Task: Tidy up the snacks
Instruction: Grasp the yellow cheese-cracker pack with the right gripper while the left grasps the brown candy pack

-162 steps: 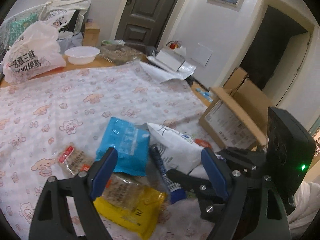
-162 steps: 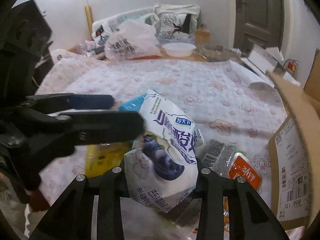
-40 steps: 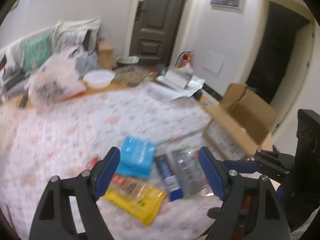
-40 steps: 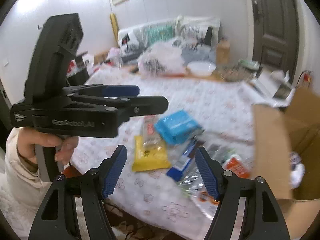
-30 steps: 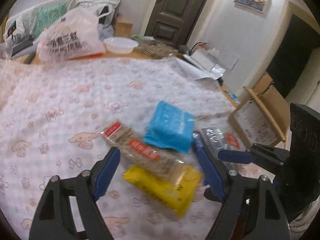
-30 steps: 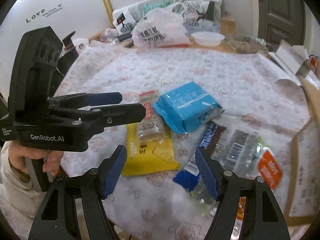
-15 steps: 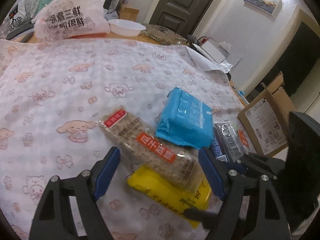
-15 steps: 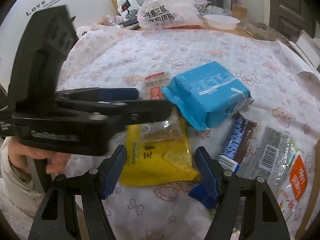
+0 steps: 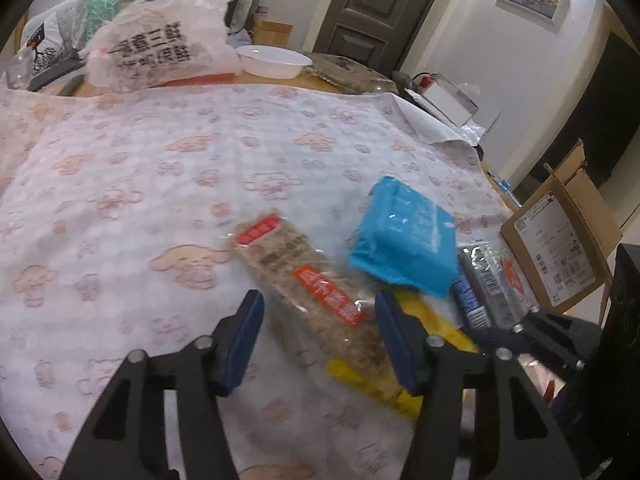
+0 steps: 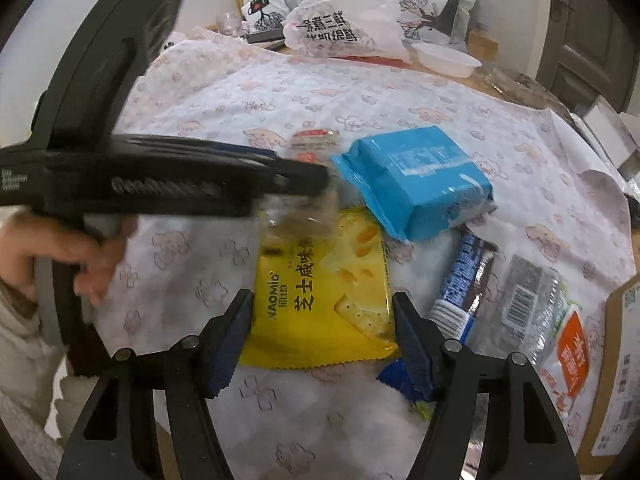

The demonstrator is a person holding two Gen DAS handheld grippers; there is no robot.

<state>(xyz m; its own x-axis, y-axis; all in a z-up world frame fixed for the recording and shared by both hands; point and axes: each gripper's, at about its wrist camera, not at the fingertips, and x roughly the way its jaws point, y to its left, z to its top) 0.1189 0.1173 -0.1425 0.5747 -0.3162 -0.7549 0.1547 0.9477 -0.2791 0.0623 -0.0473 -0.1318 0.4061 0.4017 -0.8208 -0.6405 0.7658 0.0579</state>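
A clear seed-bar packet (image 9: 304, 280) with red labels lies partly on a yellow cheese-cracker packet (image 10: 324, 284) on the patterned cloth (image 9: 160, 184). My left gripper (image 9: 320, 332) straddles the seed bar's near end, its jaws closing, and the pads stand close to the wrapper's edges. In the right wrist view its tip hovers over the seed-bar packet (image 10: 312, 148). My right gripper (image 10: 322, 336) straddles the yellow packet's near end, jaws narrowing slightly, pads at its side edges. A blue packet (image 10: 416, 176) lies just beyond.
A dark blue bar (image 10: 460, 284) and a clear seaweed packet (image 10: 532, 312) with an orange label lie to the right. An open cardboard box (image 9: 560, 252) stands past the table's right edge. A white plastic bag (image 9: 160, 52) and bowl (image 9: 272, 62) sit at the back.
Both grippers have come down and closer to the packets. The left jaws have narrowed around the seed bar. The white bag that the right gripper held earlier is gone from it.
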